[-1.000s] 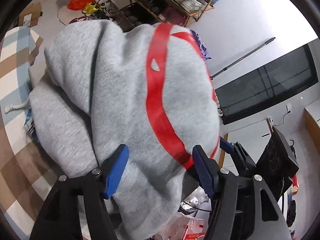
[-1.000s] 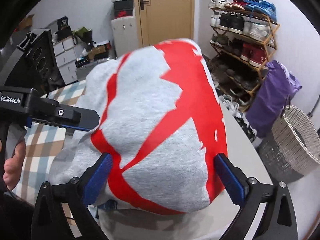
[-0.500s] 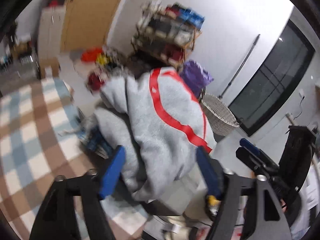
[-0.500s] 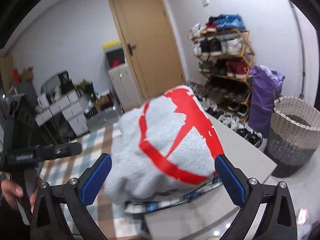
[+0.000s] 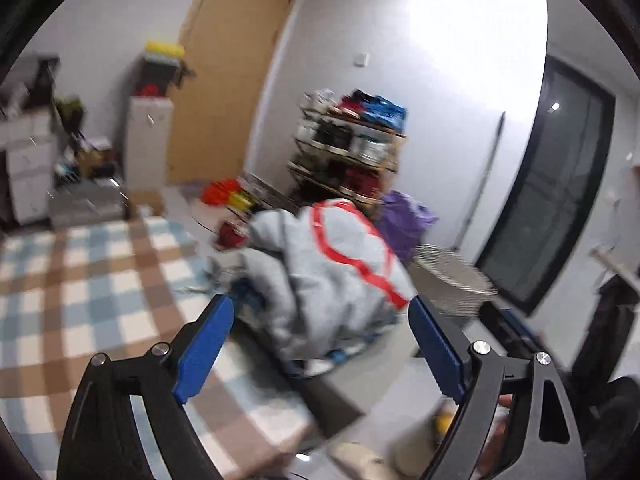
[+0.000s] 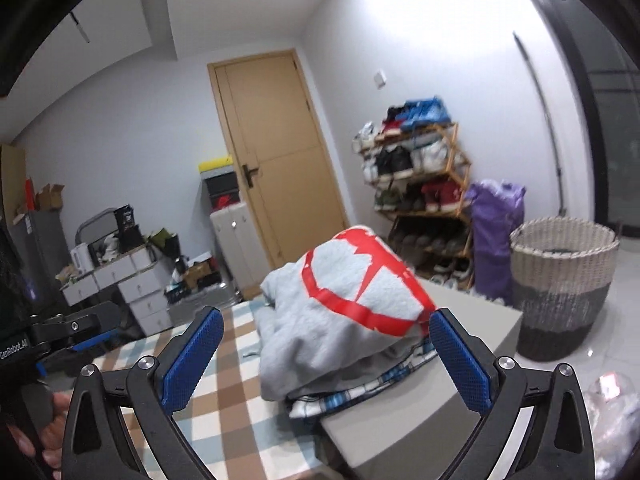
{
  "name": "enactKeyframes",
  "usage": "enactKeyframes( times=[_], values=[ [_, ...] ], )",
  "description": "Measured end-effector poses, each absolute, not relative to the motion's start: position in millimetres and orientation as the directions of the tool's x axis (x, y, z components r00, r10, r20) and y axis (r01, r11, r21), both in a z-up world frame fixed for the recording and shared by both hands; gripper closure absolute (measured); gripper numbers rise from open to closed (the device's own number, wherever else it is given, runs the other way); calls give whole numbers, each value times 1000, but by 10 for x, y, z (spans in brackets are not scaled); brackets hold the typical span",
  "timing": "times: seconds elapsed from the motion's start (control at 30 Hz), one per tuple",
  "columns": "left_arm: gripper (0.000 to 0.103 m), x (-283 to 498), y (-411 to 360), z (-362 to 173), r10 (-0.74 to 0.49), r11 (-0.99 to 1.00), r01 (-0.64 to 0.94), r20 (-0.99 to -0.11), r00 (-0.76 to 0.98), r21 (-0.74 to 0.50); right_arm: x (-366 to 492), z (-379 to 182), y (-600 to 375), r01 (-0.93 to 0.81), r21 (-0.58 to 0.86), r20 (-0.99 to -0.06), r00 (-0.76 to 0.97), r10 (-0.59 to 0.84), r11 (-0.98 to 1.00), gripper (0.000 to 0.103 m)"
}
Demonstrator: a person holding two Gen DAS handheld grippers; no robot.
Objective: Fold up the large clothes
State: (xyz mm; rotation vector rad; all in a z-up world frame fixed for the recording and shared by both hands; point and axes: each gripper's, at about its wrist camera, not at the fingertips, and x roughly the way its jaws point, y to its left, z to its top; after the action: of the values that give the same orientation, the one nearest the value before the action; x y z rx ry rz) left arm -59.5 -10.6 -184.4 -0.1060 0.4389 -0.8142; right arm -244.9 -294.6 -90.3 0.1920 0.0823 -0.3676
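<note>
One grey sweatshirt [image 6: 344, 312], one wicker basket [image 6: 560, 280] — two tools [image 5: 320, 344] [image 6: 324, 356].

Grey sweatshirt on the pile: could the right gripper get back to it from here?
Probably yes: the right gripper is open and empty, and the grey sweatshirt lies uncovered atop the pile, nothing between.

Left wrist view smeared throughout by motion blur, shoe rack [image 5: 352, 148] contents indistinct, grey sweatshirt [image 5: 324, 276] covering most of the folded clothes beneath [image 6: 360, 388], hand [image 6: 48, 432] cut by the frame edge, floor objects [image 5: 360, 456] unidentifiable
</note>
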Motion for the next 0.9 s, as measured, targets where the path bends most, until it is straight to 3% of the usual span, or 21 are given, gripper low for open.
enactKeyframes(
  times=[0.33,0.9],
  values=[
    [16,-725,-304,-2065,-580,802,595,-297,758,-47,-2599,-1115,-2840,338,164,-58,941,-333,927,0],
    [16,-766,-373,-2130,-568,817,572,-283,773,-77,-2615,-1178,-2769,394,125,-21,919,-394,911,0]
  ],
)
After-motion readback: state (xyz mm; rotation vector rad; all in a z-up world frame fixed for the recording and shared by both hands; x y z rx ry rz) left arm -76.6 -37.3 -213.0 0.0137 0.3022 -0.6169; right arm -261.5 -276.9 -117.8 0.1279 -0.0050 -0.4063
